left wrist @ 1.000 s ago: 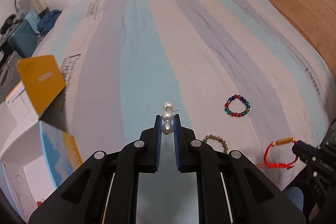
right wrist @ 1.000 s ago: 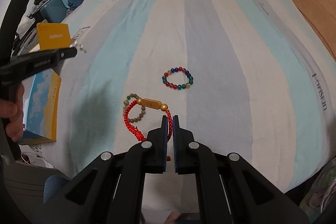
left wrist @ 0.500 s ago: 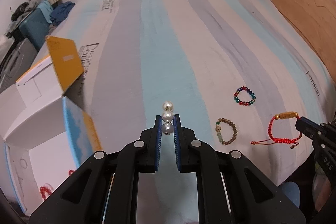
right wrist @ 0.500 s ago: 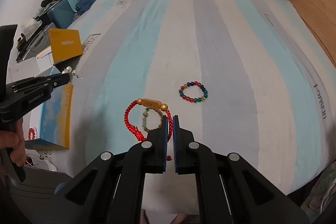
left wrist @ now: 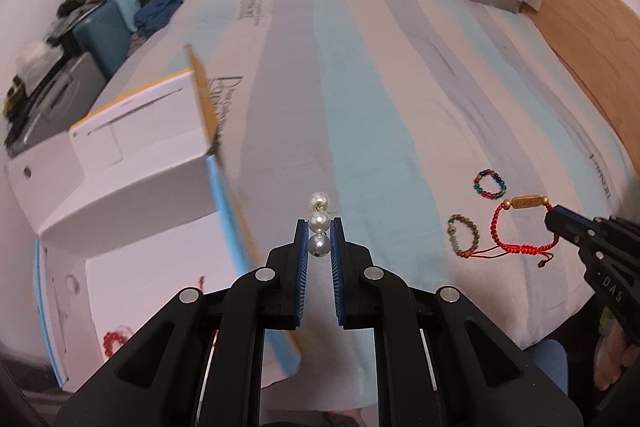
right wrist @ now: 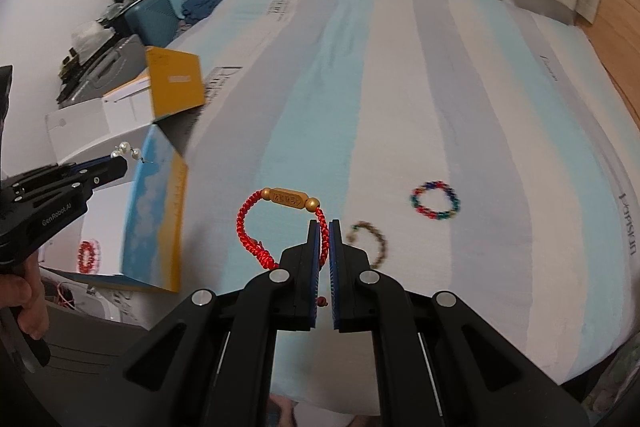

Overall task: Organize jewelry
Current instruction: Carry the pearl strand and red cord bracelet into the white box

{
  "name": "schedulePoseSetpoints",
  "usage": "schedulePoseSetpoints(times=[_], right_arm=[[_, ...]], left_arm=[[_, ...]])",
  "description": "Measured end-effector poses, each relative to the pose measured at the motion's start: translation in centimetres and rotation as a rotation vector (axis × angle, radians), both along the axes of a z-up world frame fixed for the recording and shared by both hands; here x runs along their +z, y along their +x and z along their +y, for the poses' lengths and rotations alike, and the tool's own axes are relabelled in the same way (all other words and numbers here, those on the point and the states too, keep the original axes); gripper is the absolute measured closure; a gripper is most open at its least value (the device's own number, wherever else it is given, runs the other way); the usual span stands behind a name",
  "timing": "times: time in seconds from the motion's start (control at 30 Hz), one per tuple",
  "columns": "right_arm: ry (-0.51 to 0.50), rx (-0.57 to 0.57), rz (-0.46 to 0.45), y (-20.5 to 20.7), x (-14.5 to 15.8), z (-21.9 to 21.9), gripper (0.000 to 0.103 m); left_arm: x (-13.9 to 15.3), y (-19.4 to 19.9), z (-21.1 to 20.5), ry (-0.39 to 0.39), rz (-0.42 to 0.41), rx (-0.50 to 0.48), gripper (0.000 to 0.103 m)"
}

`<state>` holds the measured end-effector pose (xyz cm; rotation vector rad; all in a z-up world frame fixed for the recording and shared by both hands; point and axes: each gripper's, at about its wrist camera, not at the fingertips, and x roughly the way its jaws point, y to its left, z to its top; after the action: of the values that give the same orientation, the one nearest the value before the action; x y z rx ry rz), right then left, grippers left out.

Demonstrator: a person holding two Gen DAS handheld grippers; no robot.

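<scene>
pearl piece [left wrist: 319, 228] pinched in the left gripper [left wrist: 319, 239] has swung over beside the open box [left wrist: 132, 163], drop looks close; right gripper [right wrist: 324, 241], clamped on the red bracelet [right wrist: 256, 227], has lifted it off the bed [right wrist: 400, 87].

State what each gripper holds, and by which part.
Left gripper pinches the white three-pearl strand by its lower two pearls. Right gripper clamps the red braided cord bracelet on its cord beside the gold bead.
</scene>
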<state>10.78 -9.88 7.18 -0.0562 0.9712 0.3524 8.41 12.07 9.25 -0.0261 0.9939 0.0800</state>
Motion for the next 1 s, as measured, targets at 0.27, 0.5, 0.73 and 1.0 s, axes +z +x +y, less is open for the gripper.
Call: schedulePoseSetpoints(times=[0.27, 0.5, 0.73, 1.0], right_arm=[[0.004, 0.076, -0.031, -1.5, 1.8, 5.0, 0.099], [0.002, 0.158, -0.026, -2.8, 1.9, 10.5, 0.099], [-0.001, 0.232, -0.015, -3.9, 1.6, 15.9, 0.099], [-0.016, 0.298, 0.000, -4.9, 1.0, 21.0, 0.099]], left_arm=[[1.4, -3.2, 4.0, 0.016, -0.021, 0.060, 0.093], [1.2, -6.0, 8.6, 0.015, -0.020, 0.137, 0.093], [1.3, -7.9, 12.9, 0.014, -0.016, 0.203, 0.093], [0.4, -10.0, 17.5, 0.020, 0.004, 0.268, 0.093]])
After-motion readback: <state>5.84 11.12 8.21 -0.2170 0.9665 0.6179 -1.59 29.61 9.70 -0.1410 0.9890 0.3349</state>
